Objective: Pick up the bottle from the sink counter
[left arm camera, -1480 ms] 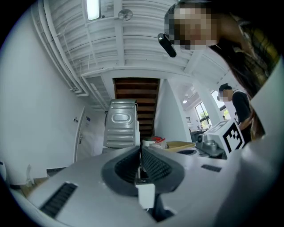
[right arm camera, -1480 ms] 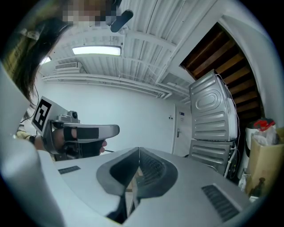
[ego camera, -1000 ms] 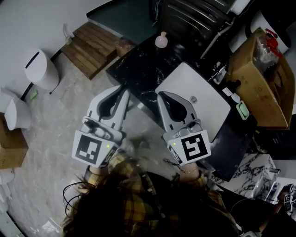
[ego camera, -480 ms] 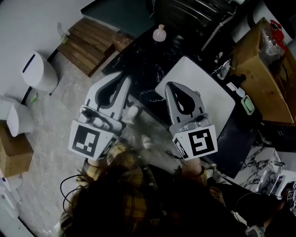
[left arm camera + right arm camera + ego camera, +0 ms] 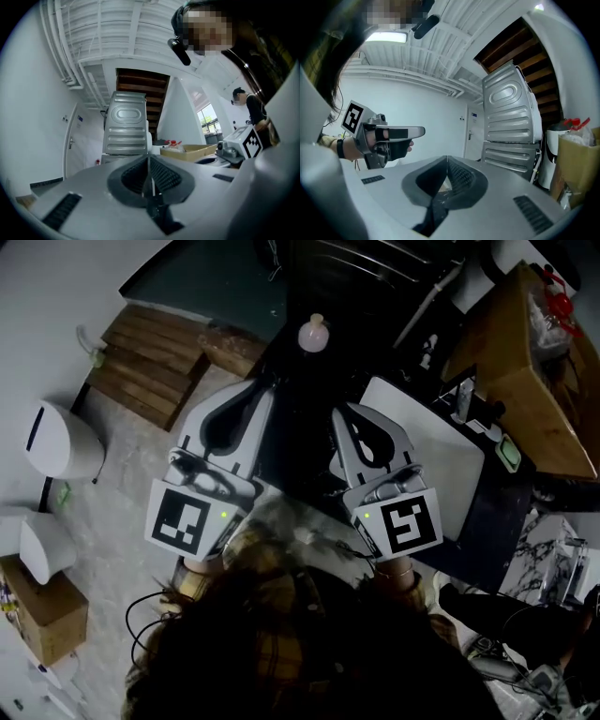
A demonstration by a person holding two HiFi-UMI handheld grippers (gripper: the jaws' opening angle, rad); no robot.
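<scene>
My left gripper (image 5: 261, 390) has its jaws pressed together on nothing, out over the counter's (image 5: 292, 442) left edge. The pink bottle (image 5: 313, 334) stands upright ahead of me, near the counter's far corner, between my two lines of reach. My left tips look slightly nearer. My right gripper (image 5: 340, 412) is likewise closed and empty, with the white basin (image 5: 441, 460) just beside it; dark counter lies open ahead.
</scene>
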